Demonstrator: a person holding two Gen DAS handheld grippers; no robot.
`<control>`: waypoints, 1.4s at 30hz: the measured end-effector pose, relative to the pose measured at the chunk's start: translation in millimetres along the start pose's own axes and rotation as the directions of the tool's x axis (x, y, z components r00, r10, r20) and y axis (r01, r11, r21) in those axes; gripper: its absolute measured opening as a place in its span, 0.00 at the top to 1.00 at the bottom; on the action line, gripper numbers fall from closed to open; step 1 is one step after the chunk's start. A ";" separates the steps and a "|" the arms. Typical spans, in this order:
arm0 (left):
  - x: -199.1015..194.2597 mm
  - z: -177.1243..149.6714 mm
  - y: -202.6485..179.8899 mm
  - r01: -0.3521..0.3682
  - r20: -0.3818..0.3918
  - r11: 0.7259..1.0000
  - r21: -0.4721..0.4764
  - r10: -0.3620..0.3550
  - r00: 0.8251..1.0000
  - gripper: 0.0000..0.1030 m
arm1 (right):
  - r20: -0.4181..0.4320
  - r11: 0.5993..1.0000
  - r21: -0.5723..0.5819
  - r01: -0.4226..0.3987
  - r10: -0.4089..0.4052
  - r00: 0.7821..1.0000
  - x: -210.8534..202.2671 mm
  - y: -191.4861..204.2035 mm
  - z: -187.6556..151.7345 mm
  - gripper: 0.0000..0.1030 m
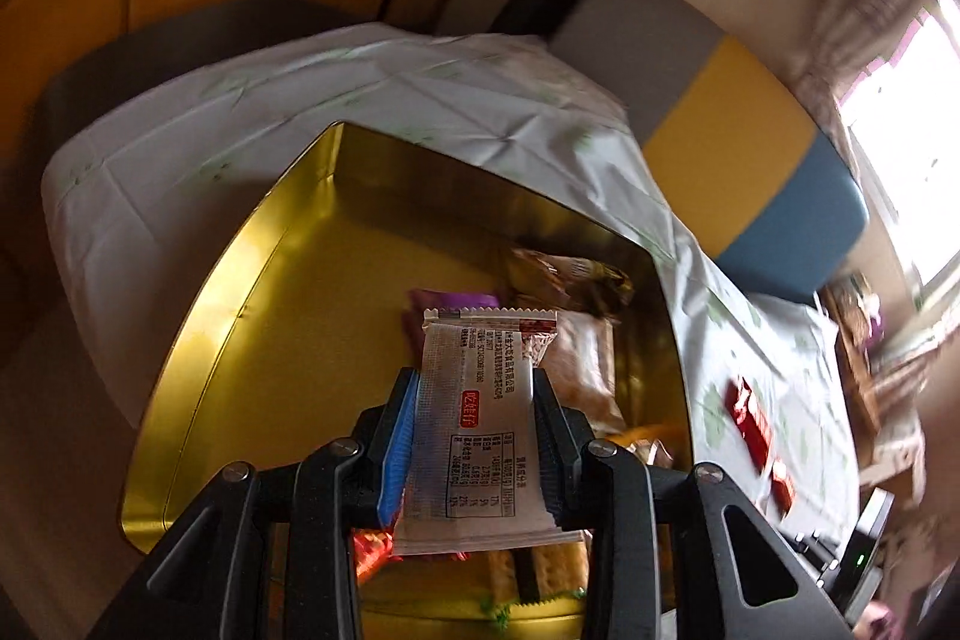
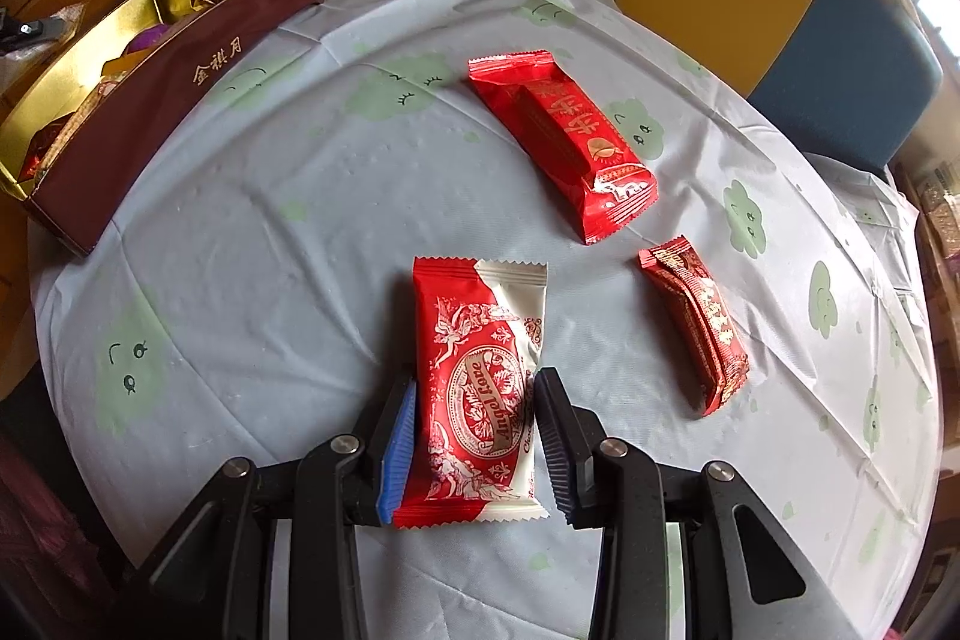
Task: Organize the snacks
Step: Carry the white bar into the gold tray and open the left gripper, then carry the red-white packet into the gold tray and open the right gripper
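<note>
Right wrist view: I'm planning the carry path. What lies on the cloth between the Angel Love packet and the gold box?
Nothing: in the right wrist view the tablecloth is bare between the Angel Love packet and the gold box.

left wrist: close, down into tin (image 1: 252, 280) | right wrist: close above tablecloth (image 2: 300, 196) | shared: both

White snack packet (image 1: 474, 418): back side up, printed with black text and a table, one red label; held above the open gold tin (image 1: 240, 292), long axis running near to far.

Gold tin: rectangular, shiny interior, dark red outer wall (image 2: 180, 100) with gold characters. Contents at its right side: purple packet (image 1: 450, 300), brown packets (image 1: 564, 280).

Red-and-white "Angel Love" packet (image 2: 480, 394): face up, near centre of the tablecloth.

Large red packet (image 2: 564, 142): lies flat, far right. Small dark red packet (image 2: 696, 322): lies right, tilted on edge.
</note>
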State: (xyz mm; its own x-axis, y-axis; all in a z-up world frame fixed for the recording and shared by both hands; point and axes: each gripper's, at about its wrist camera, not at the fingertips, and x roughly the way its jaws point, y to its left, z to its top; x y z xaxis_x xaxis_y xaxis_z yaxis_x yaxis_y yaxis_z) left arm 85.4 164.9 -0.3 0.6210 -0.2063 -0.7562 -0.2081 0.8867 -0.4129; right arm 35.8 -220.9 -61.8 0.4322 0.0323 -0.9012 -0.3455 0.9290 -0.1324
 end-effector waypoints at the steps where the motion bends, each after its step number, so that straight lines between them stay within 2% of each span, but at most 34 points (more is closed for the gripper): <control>1: 3.5 4.4 3.0 0.002 -0.007 1.000 -0.020 -0.002 1.000 0.66 | 0.000 1.000 0.000 -0.001 0.001 1.000 0.5 -0.6 0.5 0.63; 8: 30.0 36.1 3.5 -0.023 -0.003 0.999 -0.049 0.023 1.000 0.65 | -0.001 1.000 0.000 -0.002 0.002 1.000 0.4 -0.2 0.8 0.63; 16: 84.2 48.7 6.2 -0.115 -0.111 0.993 0.004 0.115 0.987 0.63 | 0.001 1.000 -0.009 0.002 -0.002 1.000 0.4 -0.3 1.5 0.63; 19: 88.4 45.6 8.1 -0.104 -0.121 0.994 0.024 0.106 0.987 0.52 | 0.002 1.000 -0.013 0.004 -0.004 1.000 1.0 -0.2 1.7 0.63; 21: 86.3 44.2 8.4 -0.106 -0.117 0.994 0.035 0.109 0.987 0.48 | 0.002 1.000 -0.015 0.005 -0.005 1.000 1.2 -0.8 1.9 0.63; 25: 74.1 39.1 6.9 -0.131 -0.088 0.990 0.046 0.135 0.987 0.48 | 0.003 1.000 -0.017 0.007 -0.007 1.000 0.8 0.3 1.9 0.63; 33: 33.8 15.0 -6.6 -0.178 0.020 0.976 0.121 0.177 0.984 0.48 | 0.010 0.999 -0.037 0.020 -0.020 1.000 -0.1 1.8 0.9 0.63; 42: 4.0 -18.9 -31.5 -0.189 0.093 0.960 0.208 0.173 0.980 0.48 | 0.014 0.999 -0.039 0.025 -0.024 1.000 -0.6 2.6 0.2 0.64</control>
State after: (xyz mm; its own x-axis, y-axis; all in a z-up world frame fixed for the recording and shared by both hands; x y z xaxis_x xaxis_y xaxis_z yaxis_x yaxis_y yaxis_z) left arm 80.2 128.3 0.1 0.6433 -0.0101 -0.7656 -0.1602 0.9760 -0.1475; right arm 34.7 -218.4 -61.5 0.4524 0.0150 -0.8917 -0.3672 0.9143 -0.1709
